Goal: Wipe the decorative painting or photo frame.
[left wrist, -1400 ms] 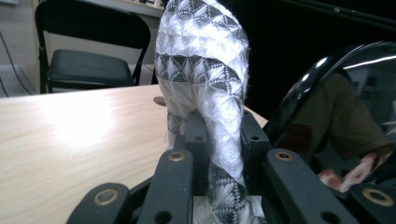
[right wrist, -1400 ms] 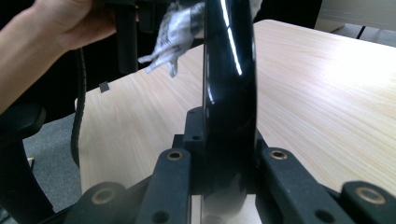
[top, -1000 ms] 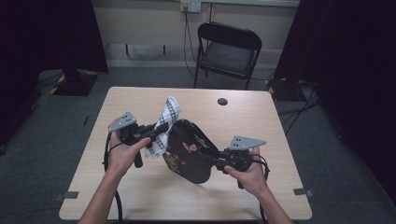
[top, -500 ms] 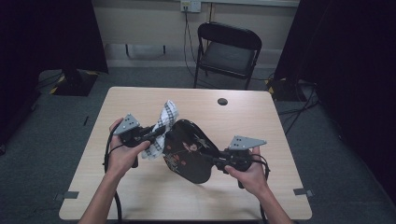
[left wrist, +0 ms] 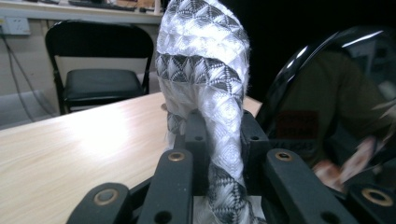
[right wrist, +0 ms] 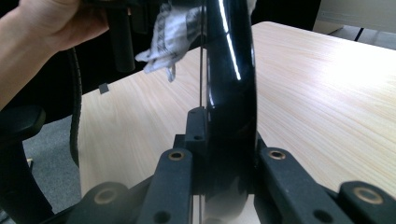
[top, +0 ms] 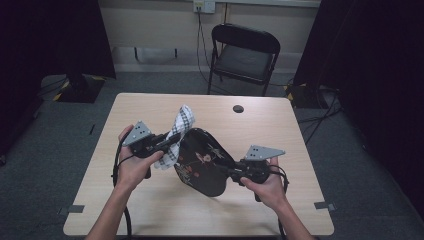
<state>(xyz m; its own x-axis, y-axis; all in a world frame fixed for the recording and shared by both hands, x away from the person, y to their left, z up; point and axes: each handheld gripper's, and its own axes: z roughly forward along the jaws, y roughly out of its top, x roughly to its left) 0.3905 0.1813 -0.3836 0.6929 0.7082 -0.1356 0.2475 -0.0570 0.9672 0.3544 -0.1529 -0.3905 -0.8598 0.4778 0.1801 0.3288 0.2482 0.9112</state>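
Cloth (top: 177,131) left of tray (top: 202,162), both above table (top: 150,107), chair (top: 243,57) behind

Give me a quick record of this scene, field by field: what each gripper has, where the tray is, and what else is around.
left gripper: shut on checked cloth, bunched between its jaws
right gripper: shut on the rim of black tray
tray position: held tilted above the table, floral pattern facing up
cloth and tray: cloth at the tray's upper left edge; contact cannot be told
table surface: light wood, small dark round thing near the far edge
background: black folding chair beyond the table, wall socket behind it
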